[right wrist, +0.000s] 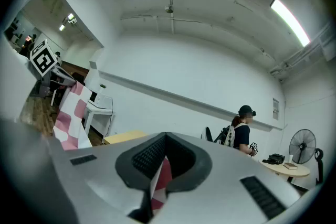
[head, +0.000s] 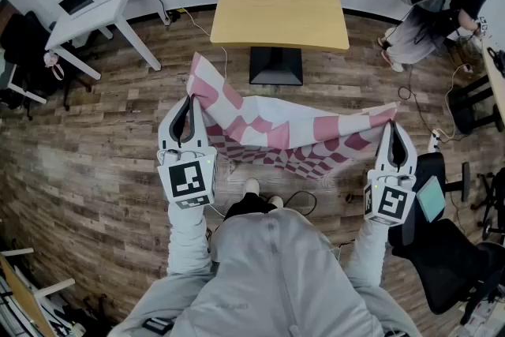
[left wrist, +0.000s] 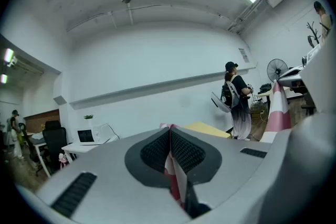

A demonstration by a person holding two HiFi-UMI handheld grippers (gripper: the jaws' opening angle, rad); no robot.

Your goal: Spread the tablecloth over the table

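Observation:
A pink-and-white checked tablecloth [head: 272, 130] hangs stretched in the air between my two grippers, sagging in the middle above the wooden floor. My left gripper [head: 189, 100] is shut on its left corner, and the cloth [left wrist: 173, 176] shows pinched between the jaws in the left gripper view. My right gripper [head: 391, 122] is shut on the right corner, with cloth [right wrist: 160, 178] caught between its jaws. The yellow wooden table [head: 280, 4] stands ahead of the cloth, its top bare.
A white desk [head: 87, 0] with a monitor stands at the far left. A person [head: 430, 12] stands at the far right near a fan. A black office chair [head: 442, 249] sits close to my right side. Cables lie on the floor.

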